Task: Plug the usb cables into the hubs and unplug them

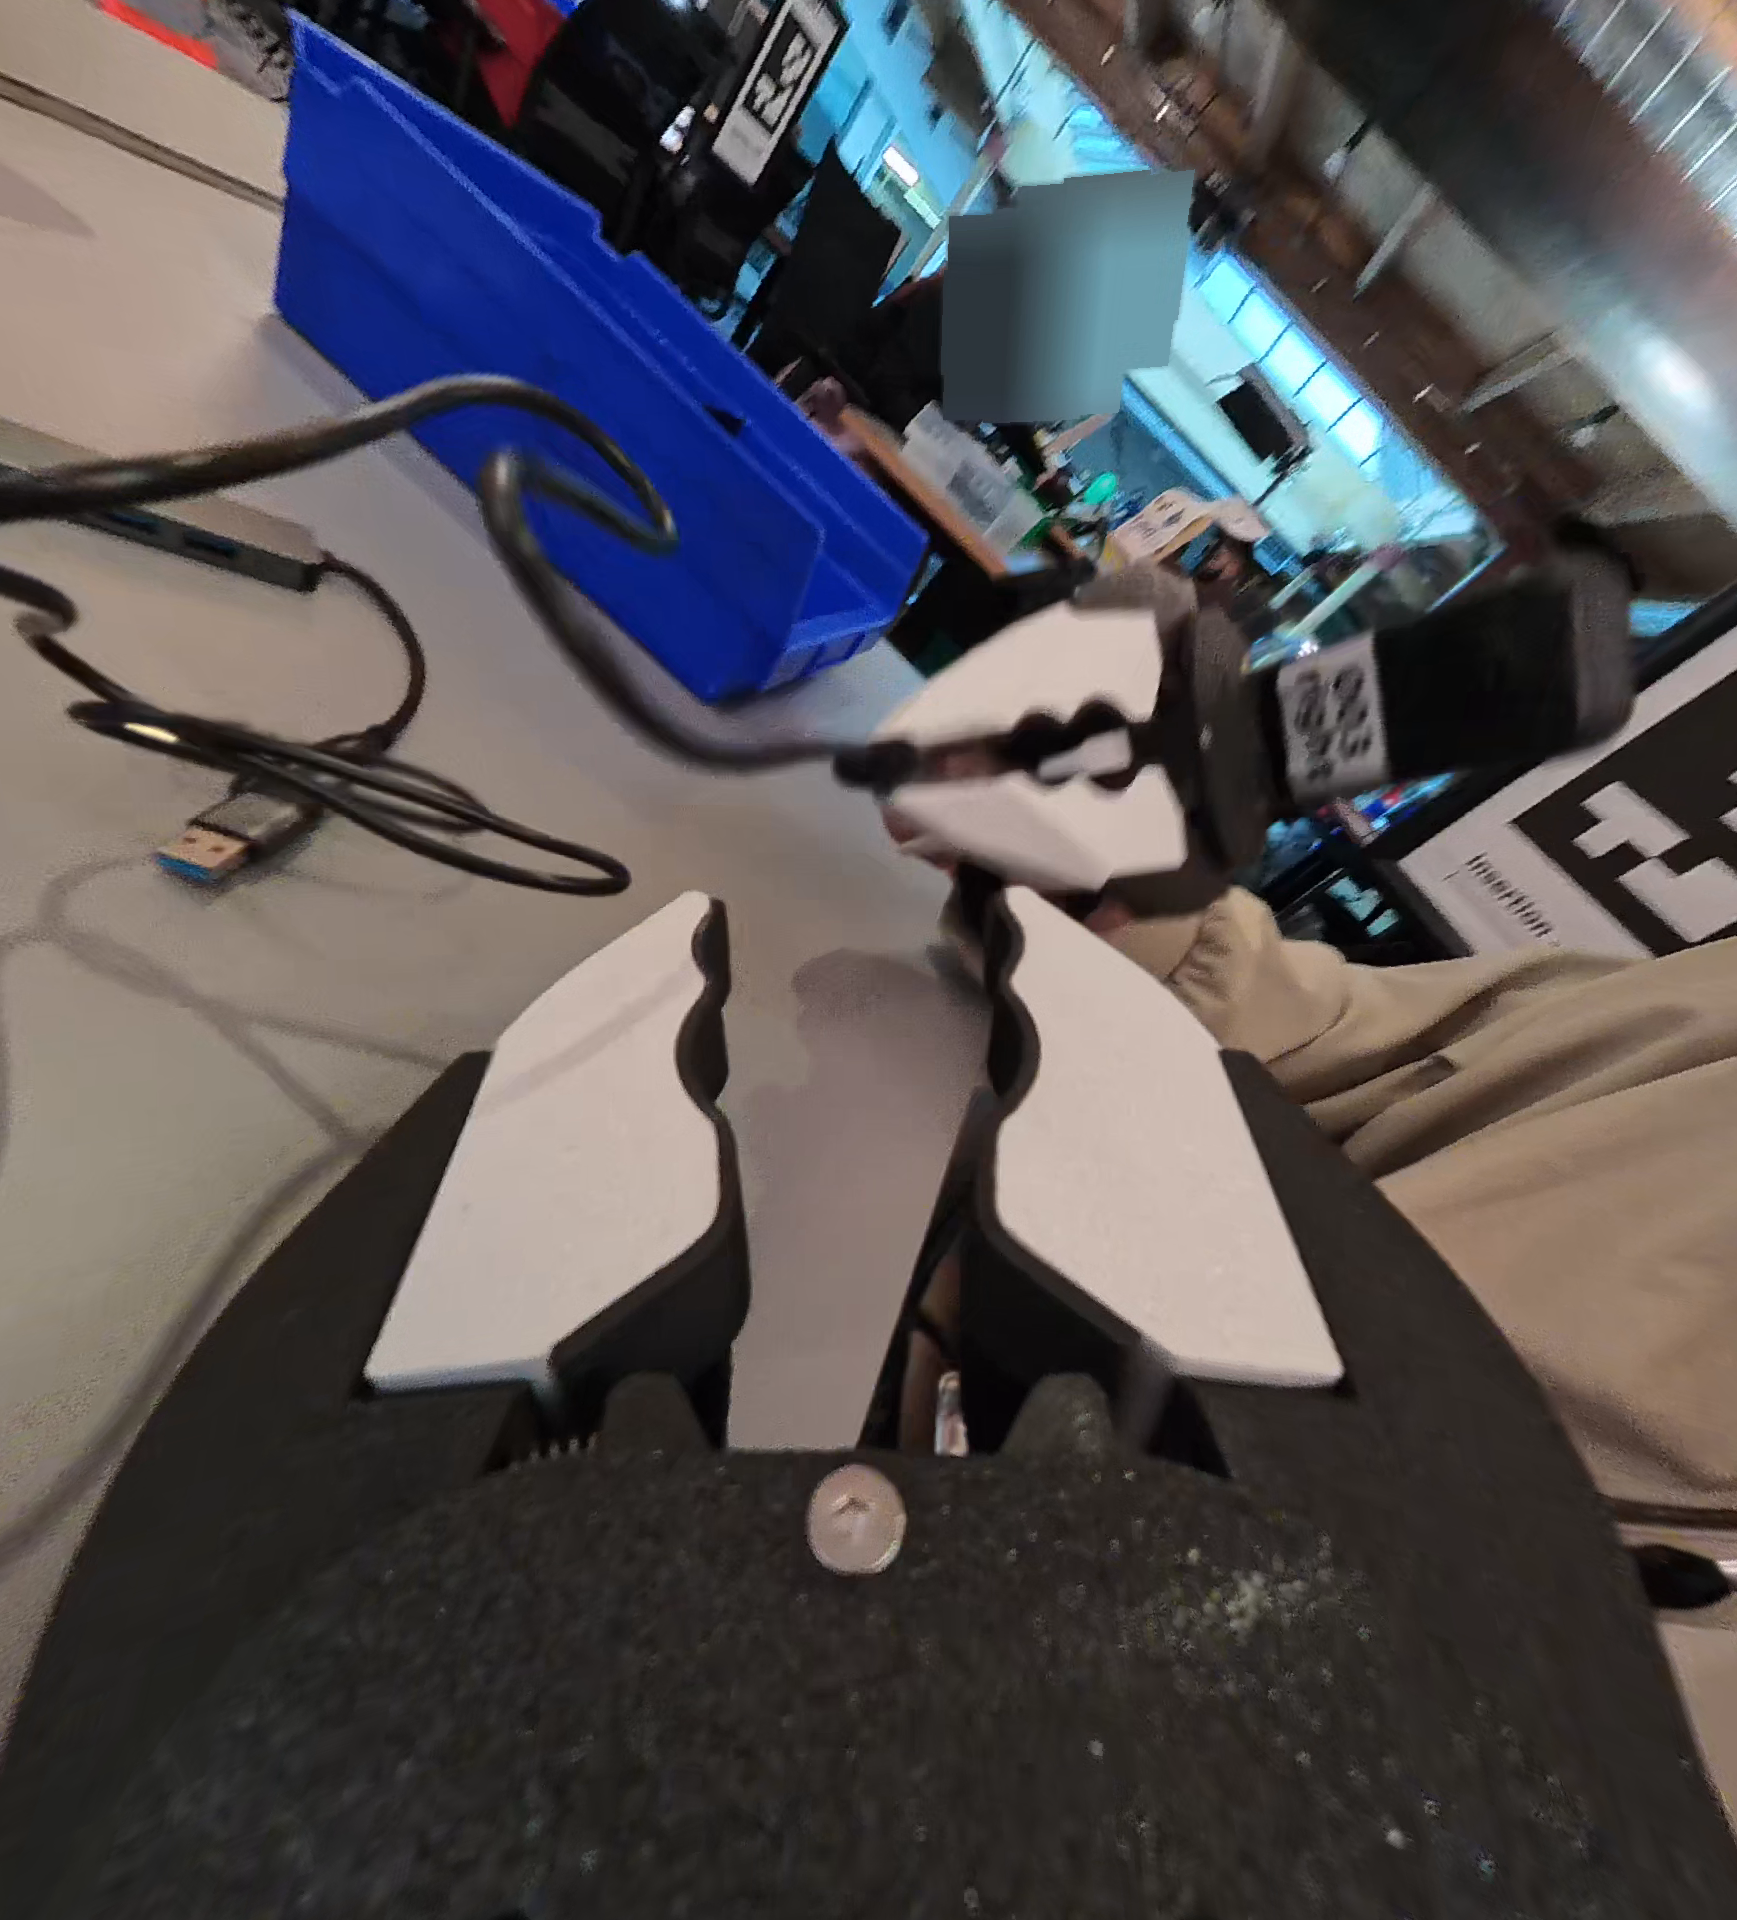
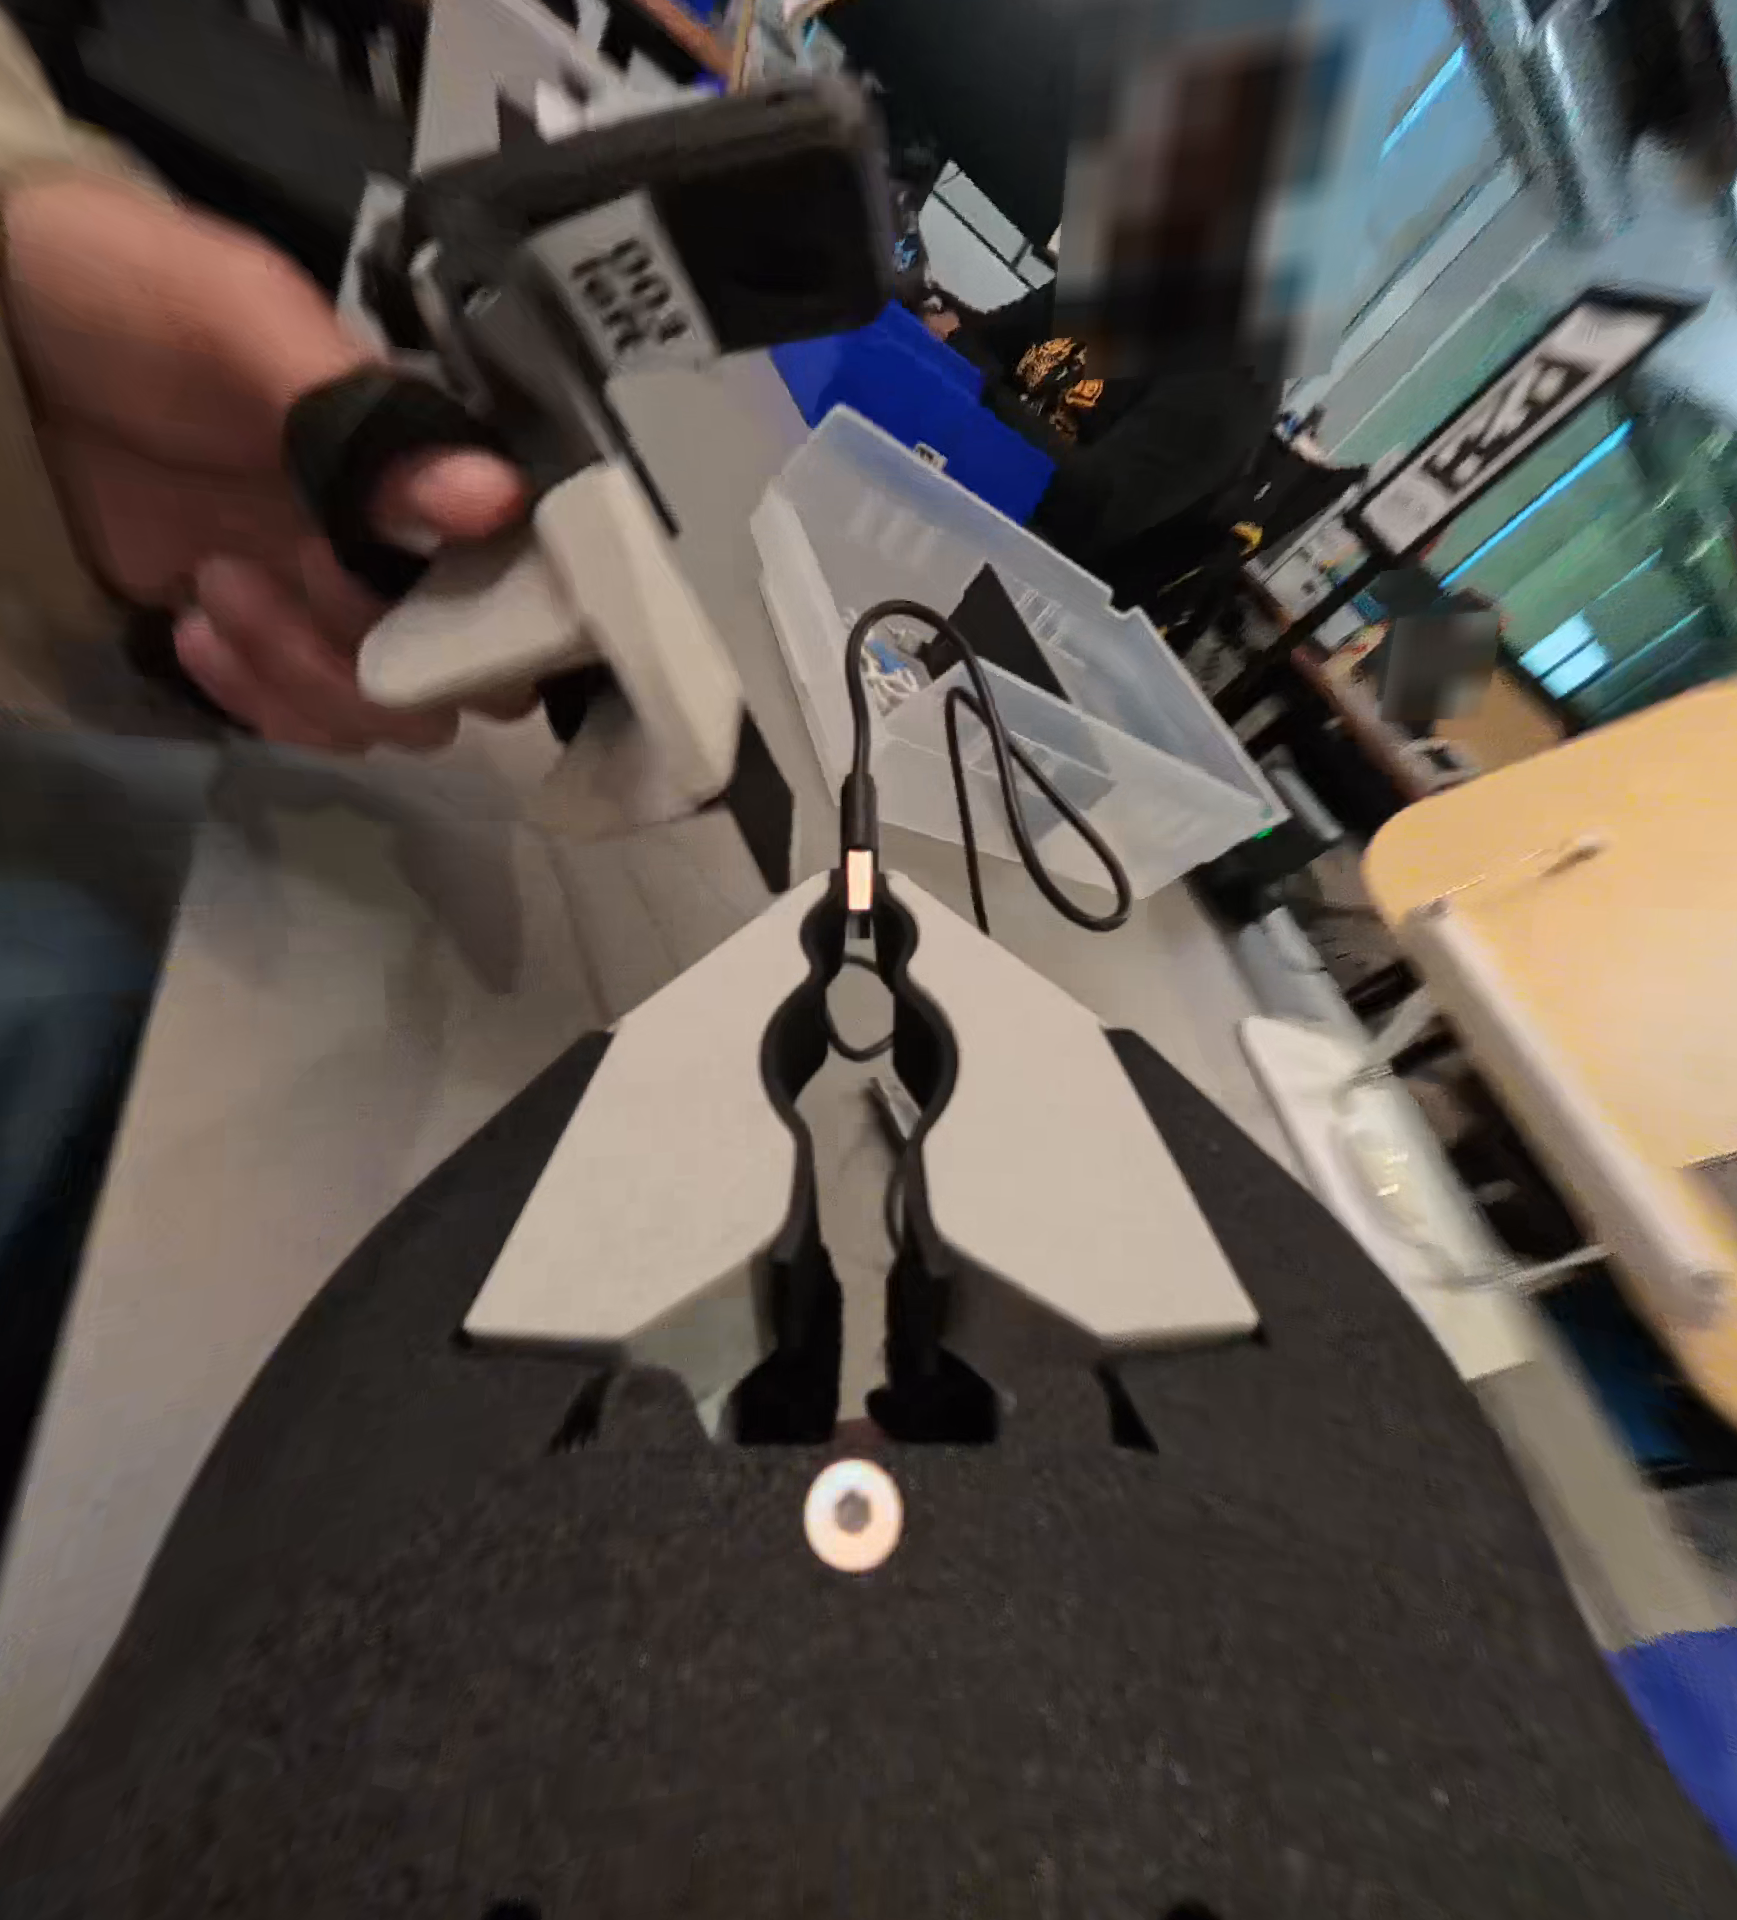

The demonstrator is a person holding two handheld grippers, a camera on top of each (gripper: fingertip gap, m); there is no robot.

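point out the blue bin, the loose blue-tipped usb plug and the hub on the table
blue bin [image 1: 573, 343], left wrist view, side wall.
USB plug [image 1: 220, 844], left wrist view, blue tip.
hub [image 1: 251, 540], left wrist view, cable end.

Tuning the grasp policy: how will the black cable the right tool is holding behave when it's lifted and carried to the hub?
Likely floppy: the black cable sags and curls in loops from the right tool. Probably light, as it hangs freely without pulling straight. The plug looks rigid and pinched at the tips, so it may pivot or slip when pushed.
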